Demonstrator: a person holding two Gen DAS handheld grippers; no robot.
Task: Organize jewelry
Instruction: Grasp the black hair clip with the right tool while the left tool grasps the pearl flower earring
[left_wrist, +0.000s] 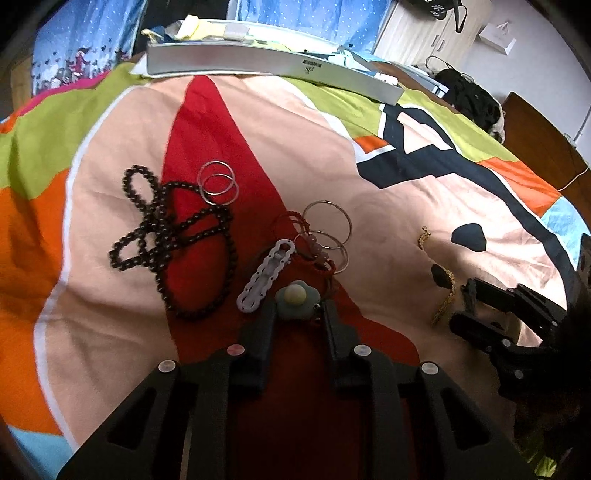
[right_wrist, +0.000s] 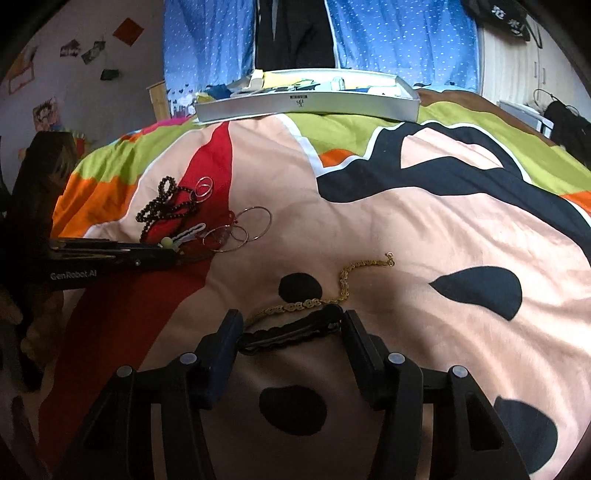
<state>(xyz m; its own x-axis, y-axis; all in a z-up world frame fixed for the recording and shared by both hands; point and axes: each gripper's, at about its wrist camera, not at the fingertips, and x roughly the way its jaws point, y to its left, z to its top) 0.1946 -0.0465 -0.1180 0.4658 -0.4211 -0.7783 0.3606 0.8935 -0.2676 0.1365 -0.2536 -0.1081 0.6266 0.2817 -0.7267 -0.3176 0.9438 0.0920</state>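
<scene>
Both grippers were low over the quilt (right_wrist: 424, 221). The left gripper (left_wrist: 298, 308) had its jaws narrowed about a flower clip (left_wrist: 297, 298), seemingly touching both sides. The right gripper (right_wrist: 291, 325) stood wider, bracketing a black clip (right_wrist: 291, 330); contact uncertain. That clip's long axis ran straight across the jaws, right end slightly higher, so closing would pinch it end to end; turning the wrist to take it across its width looked safer. A gold chain (right_wrist: 343, 284) lay just beyond. The tray (right_wrist: 306, 101) sat well apart, at the far edge.
</scene>
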